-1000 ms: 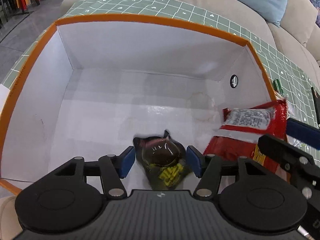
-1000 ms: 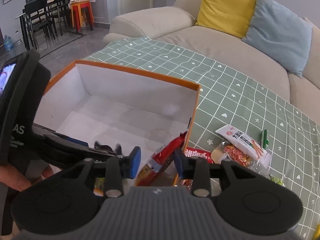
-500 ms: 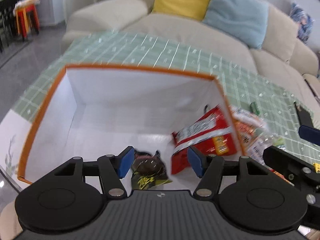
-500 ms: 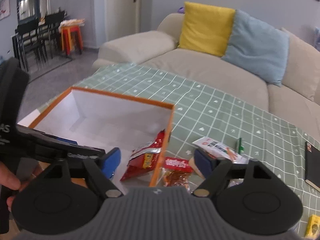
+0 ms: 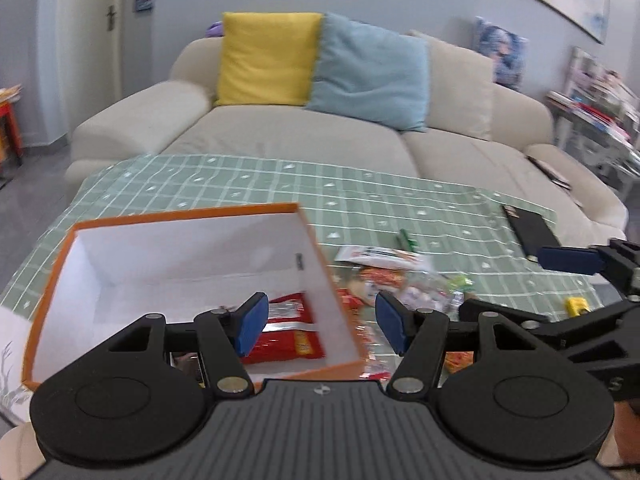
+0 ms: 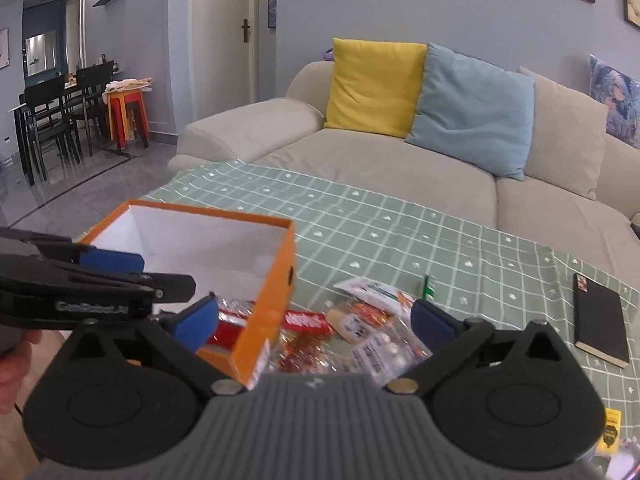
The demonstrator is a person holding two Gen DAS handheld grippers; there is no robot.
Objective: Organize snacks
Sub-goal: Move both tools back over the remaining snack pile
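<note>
An orange box [image 5: 316,240] with a white inside stands on the green checked cloth; it also shows in the right wrist view [image 6: 276,280]. A red snack bag [image 5: 288,332] lies inside at its right wall, and a dark packet is mostly hidden behind my left finger. My left gripper [image 5: 318,322] is open and empty, raised above the box's near right corner. My right gripper [image 6: 316,322] is open and empty, above the box's right wall and a pile of loose snack packets [image 6: 360,328] beside it.
A green pen [image 6: 429,286] and a black notebook [image 6: 598,324] lie on the cloth to the right. A small yellow packet [image 5: 576,305] sits near the table's right edge. A beige sofa [image 6: 400,168] with yellow and blue cushions stands behind the table.
Both grippers have risen and pulled back out of the box. The right gripper opened and let go of the red bag, which now lies inside. The left gripper left the dark packet in the box.
</note>
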